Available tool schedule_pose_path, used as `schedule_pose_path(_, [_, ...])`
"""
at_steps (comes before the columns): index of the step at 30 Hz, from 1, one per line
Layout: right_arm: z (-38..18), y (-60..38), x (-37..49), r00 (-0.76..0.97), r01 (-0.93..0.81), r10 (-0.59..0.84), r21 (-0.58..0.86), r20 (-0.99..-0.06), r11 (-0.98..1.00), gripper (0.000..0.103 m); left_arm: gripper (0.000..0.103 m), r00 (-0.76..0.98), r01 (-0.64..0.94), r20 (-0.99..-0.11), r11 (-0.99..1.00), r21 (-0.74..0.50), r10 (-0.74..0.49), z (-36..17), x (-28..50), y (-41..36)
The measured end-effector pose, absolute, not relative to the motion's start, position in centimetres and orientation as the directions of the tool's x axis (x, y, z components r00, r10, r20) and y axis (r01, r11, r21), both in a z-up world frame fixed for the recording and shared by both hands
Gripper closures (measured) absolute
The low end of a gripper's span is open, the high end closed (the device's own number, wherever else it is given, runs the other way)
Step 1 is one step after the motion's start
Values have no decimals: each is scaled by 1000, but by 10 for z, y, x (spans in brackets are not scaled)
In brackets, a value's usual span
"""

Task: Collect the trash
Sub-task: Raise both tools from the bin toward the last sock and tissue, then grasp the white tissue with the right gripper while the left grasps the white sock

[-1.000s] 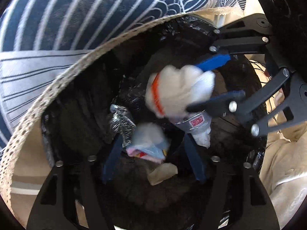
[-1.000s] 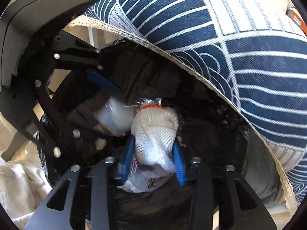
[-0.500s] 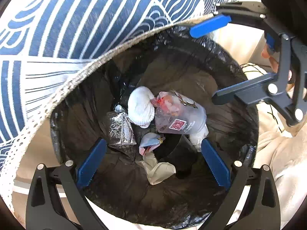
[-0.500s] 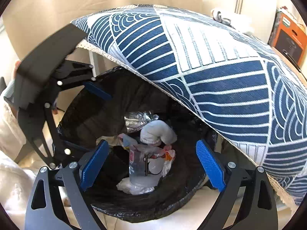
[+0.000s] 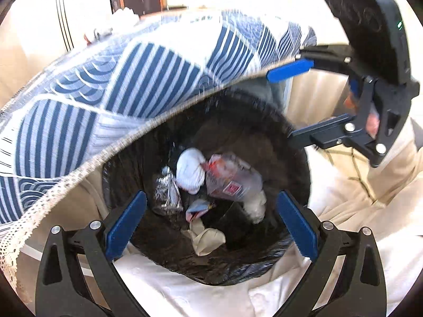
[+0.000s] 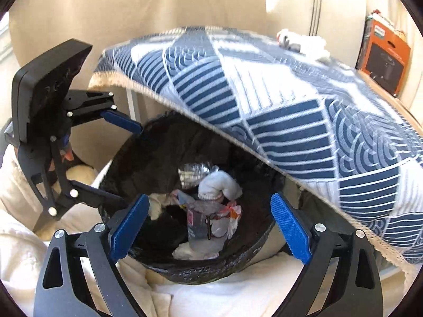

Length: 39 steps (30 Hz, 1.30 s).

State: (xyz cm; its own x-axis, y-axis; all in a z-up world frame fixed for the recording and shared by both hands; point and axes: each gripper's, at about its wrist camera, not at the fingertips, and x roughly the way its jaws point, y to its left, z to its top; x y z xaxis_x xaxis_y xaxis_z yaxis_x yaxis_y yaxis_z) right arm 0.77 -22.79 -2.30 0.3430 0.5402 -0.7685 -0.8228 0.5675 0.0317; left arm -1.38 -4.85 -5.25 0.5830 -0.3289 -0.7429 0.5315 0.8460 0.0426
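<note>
Black liner fills the trash bin (image 5: 296, 163), where a clear plastic cup (image 5: 232, 182) lies on its side, long axis slanting up-left, beside a white knit glove (image 5: 191, 171) and foil wrapper (image 5: 167, 194). Left gripper (image 5: 211, 227) and right gripper (image 6: 210, 227) hover above, fingers wide, empty.

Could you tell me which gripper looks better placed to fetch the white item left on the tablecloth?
Probably the right gripper: it is open and empty, and the white item lies on the tablecloth on its side.
</note>
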Motion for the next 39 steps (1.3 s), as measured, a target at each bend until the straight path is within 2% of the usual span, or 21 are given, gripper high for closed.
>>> schedule_pose_path(3, [-2,-236,6,339,-822,602,83,-723,563,11,6,622,530,-692,848,27,-367,-34,-21,-43])
schedule_pose_path(7, [26,-247,9,428,-778,633,94,-645,621,9,6,675,506,-625,862,7,-391,-7,-26,-32])
schedule_pose_path(9, [41,-255,14,476,-746,644,114,-598,657,8,6,715,480,-587,877,20,-378,5,-25,-29])
schedule_pose_path(15, [71,-262,46,536,-698,648,148,-541,701,8,6,809,373,-513,925,73,-286,36,-9,-21])
schedule_pose_path(20, [95,-259,76,668,-619,567,63,-482,783,8,6,828,310,-503,950,43,-247,59,17,-16])
schedule_pose_path(23, [103,-252,98,692,-598,528,19,-492,802,8,6,827,300,-497,954,-4,-263,70,39,-10])
schedule_pose_path(30, [109,-232,153,652,-605,522,38,-550,795,8,6,802,338,-508,940,-47,-314,85,96,-3])
schedule_pose_path(34, [106,-216,188,572,-650,576,105,-584,753,8,6,815,297,-499,951,-80,-296,95,128,3])
schedule_pose_path(39, [105,-196,224,544,-658,571,108,-615,745,8,6,837,276,-469,958,-84,-282,113,171,11])
